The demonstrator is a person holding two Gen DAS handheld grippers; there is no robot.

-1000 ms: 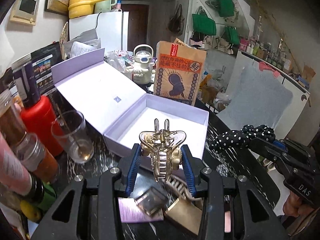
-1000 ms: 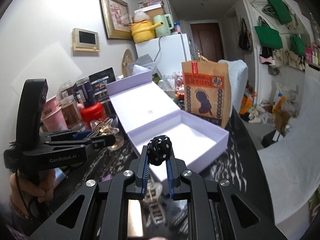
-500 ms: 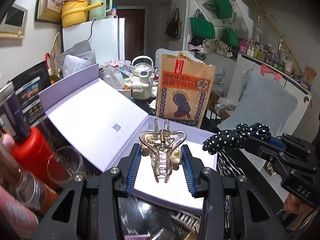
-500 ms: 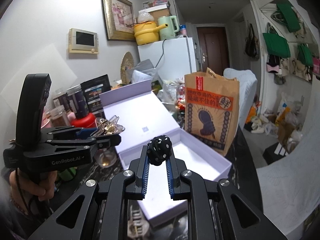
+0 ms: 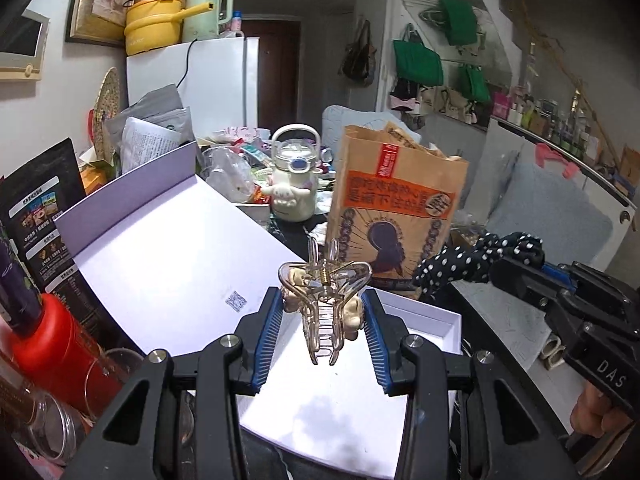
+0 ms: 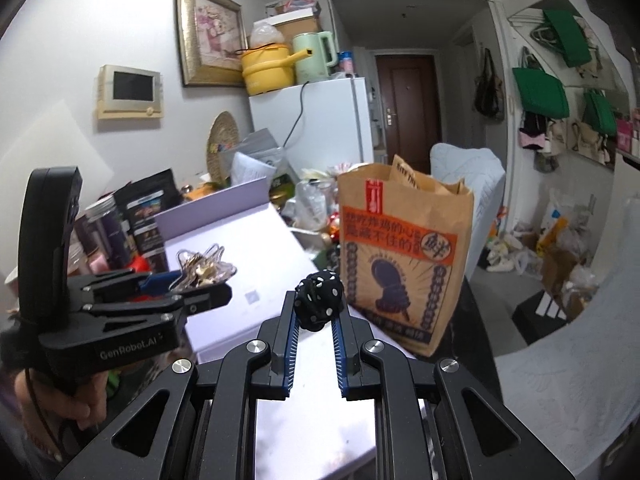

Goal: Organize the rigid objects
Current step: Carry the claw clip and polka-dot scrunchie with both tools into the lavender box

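**Both tongs loaded above the open lilac gift box**

The left tongs (image 5: 323, 322) are clenched on a clear, gold-tinted claw hair clip (image 5: 324, 300), its blue ribbed pads pressing the clip's sides while the teeth hang downward. The clip is held in the air above the white inner tray of the open lilac gift box (image 5: 448, 322), near the tray's far rim. The box's lid (image 5: 160, 264) leans back to the left, white inside, with a small printed code square on it.

The right tongs (image 6: 316, 322) are clenched on a black scrunchie with white polka dots (image 6: 319, 296), bunched between the pads. In the left wrist view this scrunchie (image 5: 476, 258) sits to the right of the clip, beside the box's right edge and in front of the brown paper bag (image 5: 396, 216), which stands upright just behind the box.

A red canister (image 5: 48, 344) and a drinking glass (image 5: 108, 376) stand on the bench left of the box; a cream kettle-shaped bottle (image 5: 294, 188) sits among the clutter behind.
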